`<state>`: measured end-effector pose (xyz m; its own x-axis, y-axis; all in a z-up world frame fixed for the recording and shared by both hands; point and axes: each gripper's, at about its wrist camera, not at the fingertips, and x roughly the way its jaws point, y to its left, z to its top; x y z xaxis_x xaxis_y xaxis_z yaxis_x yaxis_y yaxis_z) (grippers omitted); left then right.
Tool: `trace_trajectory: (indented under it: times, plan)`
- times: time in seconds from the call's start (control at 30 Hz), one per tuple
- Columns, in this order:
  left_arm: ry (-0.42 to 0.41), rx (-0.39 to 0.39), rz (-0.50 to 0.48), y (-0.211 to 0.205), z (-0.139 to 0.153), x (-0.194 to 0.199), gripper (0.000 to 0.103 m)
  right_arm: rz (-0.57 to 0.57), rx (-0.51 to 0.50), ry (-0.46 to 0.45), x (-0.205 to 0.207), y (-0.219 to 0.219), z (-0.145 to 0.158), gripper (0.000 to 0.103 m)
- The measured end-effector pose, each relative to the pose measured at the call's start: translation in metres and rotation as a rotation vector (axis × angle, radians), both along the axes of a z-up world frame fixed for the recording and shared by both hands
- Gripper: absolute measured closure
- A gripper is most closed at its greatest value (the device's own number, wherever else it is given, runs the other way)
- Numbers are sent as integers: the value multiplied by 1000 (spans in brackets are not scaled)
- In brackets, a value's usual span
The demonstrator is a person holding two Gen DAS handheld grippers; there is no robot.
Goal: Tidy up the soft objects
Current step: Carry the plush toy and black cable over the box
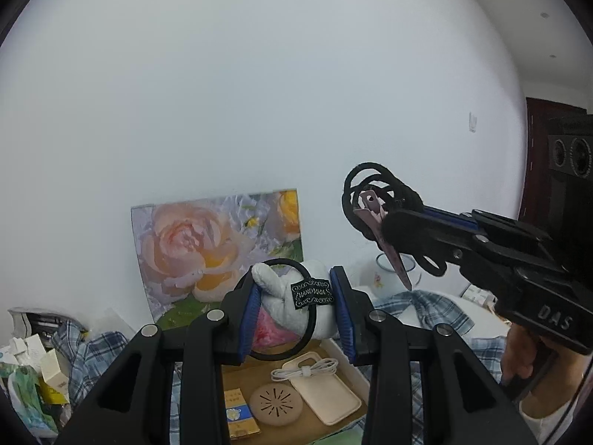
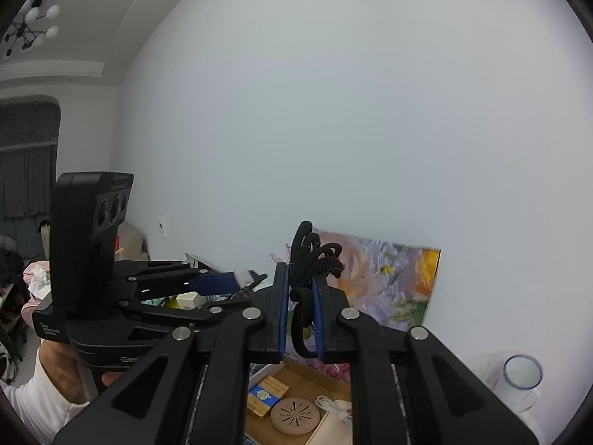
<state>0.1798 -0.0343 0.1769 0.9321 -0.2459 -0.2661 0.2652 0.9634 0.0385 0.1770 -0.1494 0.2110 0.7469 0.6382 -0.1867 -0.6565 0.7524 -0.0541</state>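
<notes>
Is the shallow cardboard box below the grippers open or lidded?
Open. The shallow cardboard box shows no lid, and its contents lie in plain sight: a beige phone case, a coiled white cable and a round perforated disc.

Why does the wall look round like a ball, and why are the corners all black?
Left wrist view: the fisheye lens bulges the white wall and leaves dark corners; the flower picture looks sharp, with no glare. Right wrist view: same bulge and dark rim; the ceiling lamp glows bright at the top left, and the clear cup looks a bit soft near the edge.
</notes>
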Motion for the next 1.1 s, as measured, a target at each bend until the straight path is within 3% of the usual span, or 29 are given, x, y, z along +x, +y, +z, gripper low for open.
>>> trace_trajectory:
  times: [0.53,1.1]
  plan:
    - [166,19,46,9,-77,66,64,-27,-19,147,49,9,-52,92]
    - [307,-39,92,34,-124,103,64,-25,-45,303,102,24,-114,92]
